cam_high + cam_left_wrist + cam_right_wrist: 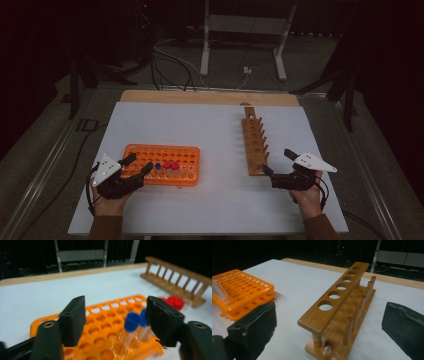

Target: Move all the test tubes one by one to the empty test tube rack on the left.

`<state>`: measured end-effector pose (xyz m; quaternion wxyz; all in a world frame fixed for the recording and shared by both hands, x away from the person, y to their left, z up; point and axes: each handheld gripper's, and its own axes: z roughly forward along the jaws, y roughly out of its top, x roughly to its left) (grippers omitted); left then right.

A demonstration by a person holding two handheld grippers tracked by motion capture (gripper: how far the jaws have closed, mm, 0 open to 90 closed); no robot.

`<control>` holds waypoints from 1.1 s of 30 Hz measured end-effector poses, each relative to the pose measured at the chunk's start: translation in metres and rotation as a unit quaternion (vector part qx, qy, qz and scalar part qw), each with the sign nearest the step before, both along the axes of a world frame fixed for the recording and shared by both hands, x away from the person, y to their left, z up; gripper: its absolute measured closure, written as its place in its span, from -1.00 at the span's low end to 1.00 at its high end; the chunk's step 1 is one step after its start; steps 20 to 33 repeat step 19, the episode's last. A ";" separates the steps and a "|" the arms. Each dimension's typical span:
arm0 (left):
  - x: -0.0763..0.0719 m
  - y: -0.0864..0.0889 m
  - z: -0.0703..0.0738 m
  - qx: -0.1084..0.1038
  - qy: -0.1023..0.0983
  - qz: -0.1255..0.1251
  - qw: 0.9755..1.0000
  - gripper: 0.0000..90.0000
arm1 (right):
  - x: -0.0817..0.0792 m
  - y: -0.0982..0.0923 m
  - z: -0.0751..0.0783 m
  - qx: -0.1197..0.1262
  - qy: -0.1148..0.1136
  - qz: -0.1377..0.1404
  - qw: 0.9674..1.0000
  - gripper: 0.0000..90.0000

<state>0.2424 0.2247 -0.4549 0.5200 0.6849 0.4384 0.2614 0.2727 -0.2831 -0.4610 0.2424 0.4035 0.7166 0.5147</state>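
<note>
An orange tube rack [162, 164] lies at the front left of the white table. In it stand clear tubes, some with blue caps [158, 165] and some with red caps [171, 164]. My left gripper [141, 163] is open over the rack's left end. In the left gripper view a blue-capped tube [132, 321] stands upright between the jaws of the left gripper [116, 305], nearer the right one, and neither pad presses on it. A wooden rack [254, 145] with empty holes lies at the right. My right gripper [276, 161] is open at its near end, and in the right gripper view the wooden rack [337, 297] sits between its jaws [331, 308].
The white table top [210, 125] has a wooden strip [210, 97] along its far edge. Beyond it are a metal stand [242, 30] and cables [172, 62] on the dark floor. Red-capped tubes [176, 302] stand at the orange rack's far corner, with the wooden rack [175, 282] behind.
</note>
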 end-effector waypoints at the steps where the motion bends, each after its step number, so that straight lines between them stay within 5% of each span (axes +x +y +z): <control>1: 0.000 0.000 0.000 -0.001 -0.003 0.004 1.000 -0.32 | -0.001 0.000 -0.001 0.000 -0.001 -0.001 1.000 -0.99; 13: 0.003 0.005 0.000 -0.029 -0.017 0.053 0.998 -0.96 | -0.008 -0.002 -0.011 0.008 -0.003 -0.013 1.000 -0.99; 33: 0.002 0.003 -0.002 -0.021 -0.013 0.058 0.998 -0.99 | -0.009 -0.004 -0.013 0.007 -0.005 -0.021 1.000 -0.99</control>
